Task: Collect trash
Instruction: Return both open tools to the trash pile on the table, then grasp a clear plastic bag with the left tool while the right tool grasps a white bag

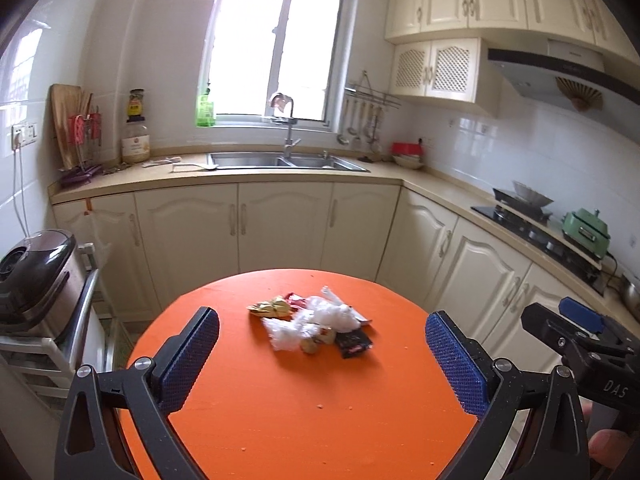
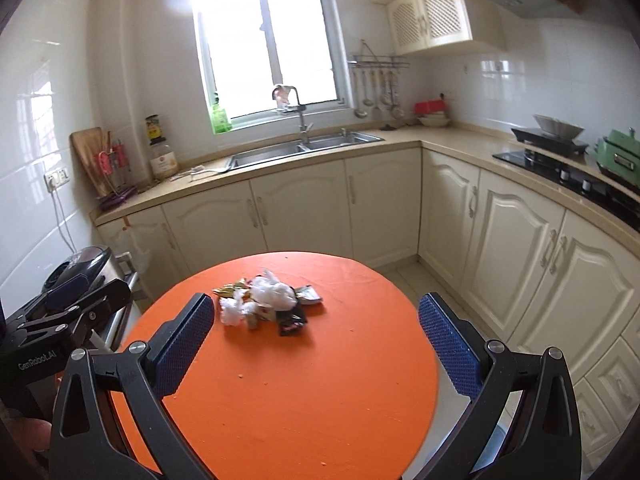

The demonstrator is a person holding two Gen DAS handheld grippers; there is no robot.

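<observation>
A small pile of trash (image 1: pixel 316 322) lies near the far side of a round orange table (image 1: pixel 280 420): crumpled clear plastic, a yellow wrapper (image 1: pixel 270 307), a red wrapper and a black packet (image 1: pixel 353 343). The pile also shows in the right wrist view (image 2: pixel 266 300), on the same table (image 2: pixel 288 400). My left gripper (image 1: pixel 322 360) is open and empty, held above the table's near half, short of the pile. My right gripper (image 2: pixel 316 344) is open and empty too, to the right of the left one. The right gripper's body shows in the left wrist view (image 1: pixel 580 340).
Cream kitchen cabinets (image 1: pixel 280 220) and a counter with a steel sink (image 1: pixel 280 160) run behind the table. A gas hob (image 1: pixel 532 224) with a green pot is at the right. A rice cooker (image 1: pixel 36 272) on a metal rack stands left of the table.
</observation>
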